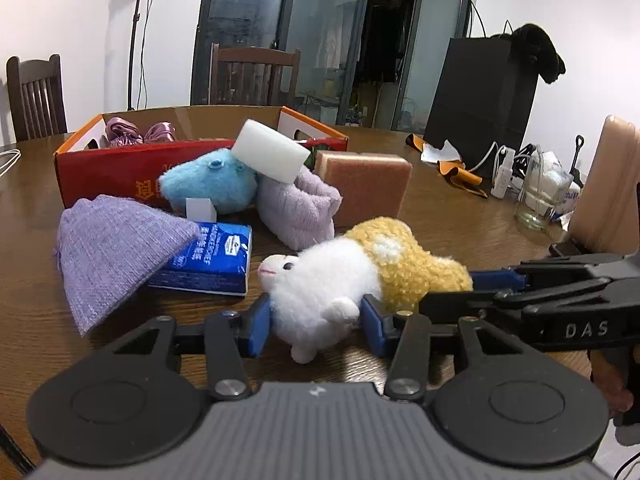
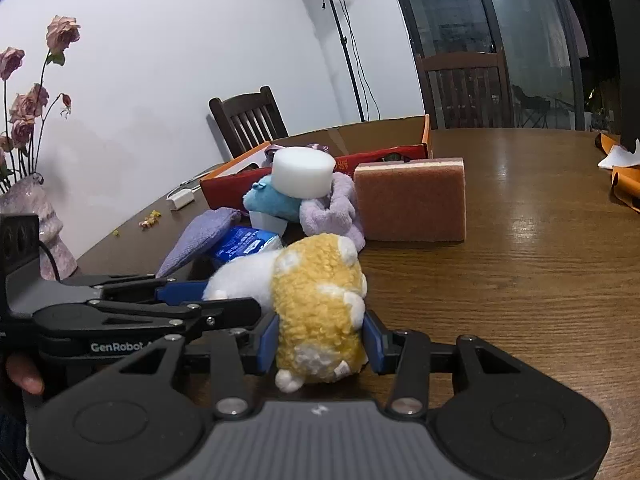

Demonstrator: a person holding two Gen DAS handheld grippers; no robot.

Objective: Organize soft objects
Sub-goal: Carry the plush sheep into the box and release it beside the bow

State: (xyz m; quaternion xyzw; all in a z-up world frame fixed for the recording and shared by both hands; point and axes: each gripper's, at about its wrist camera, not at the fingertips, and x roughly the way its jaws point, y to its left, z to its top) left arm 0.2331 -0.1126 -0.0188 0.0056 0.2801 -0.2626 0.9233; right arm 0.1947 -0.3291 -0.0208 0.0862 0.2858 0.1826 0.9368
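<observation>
Both grippers clamp one plush [image 1: 360, 276] on the table [image 2: 540, 240]: the left gripper [image 1: 316, 324] squeezes its white front, the right gripper [image 2: 320, 340] its yellow rear. Uneven lifting could stretch it or slip a soft end free short of the box [image 1: 120, 168] ahead.

My left wrist view looks close along the table [image 1: 460, 216] toward the box [image 1: 120, 168]; my right wrist view crosses leftward, probably angled, both sharing the plush toy [image 2: 316, 304].
</observation>
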